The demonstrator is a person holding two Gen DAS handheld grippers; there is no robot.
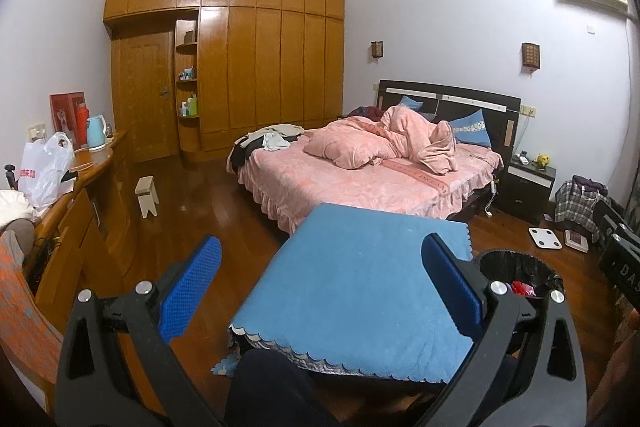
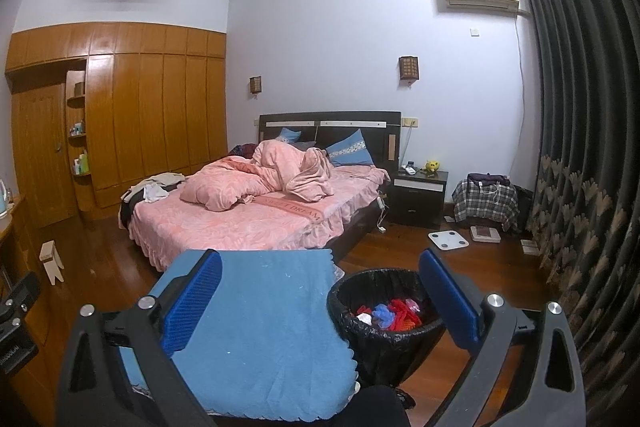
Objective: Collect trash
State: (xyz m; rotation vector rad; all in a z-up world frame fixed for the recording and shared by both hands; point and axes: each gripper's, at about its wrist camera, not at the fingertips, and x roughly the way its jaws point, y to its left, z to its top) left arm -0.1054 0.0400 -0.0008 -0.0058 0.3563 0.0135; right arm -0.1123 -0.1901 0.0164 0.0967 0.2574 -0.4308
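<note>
A round bin lined with a black bag [image 2: 386, 337] stands on the wood floor to the right of a small table under a blue cloth [image 2: 260, 323]. Red, blue and white scraps of trash [image 2: 390, 313] lie inside it. The bin also shows in the left wrist view [image 1: 520, 273], at the table's right. My left gripper [image 1: 320, 275] is open and empty above the blue cloth [image 1: 360, 287]. My right gripper [image 2: 320, 287] is open and empty, held over the table's right edge and the bin. No trash shows on the cloth.
A bed with pink bedding [image 2: 248, 211] stands behind the table. A wooden wardrobe [image 1: 256, 67] fills the far wall. A wooden dresser [image 1: 92, 195] with a white plastic bag [image 1: 44, 171] runs along the left. A nightstand [image 2: 418, 197], floor scales [image 2: 448, 239] and dark curtains [image 2: 580, 147] are on the right.
</note>
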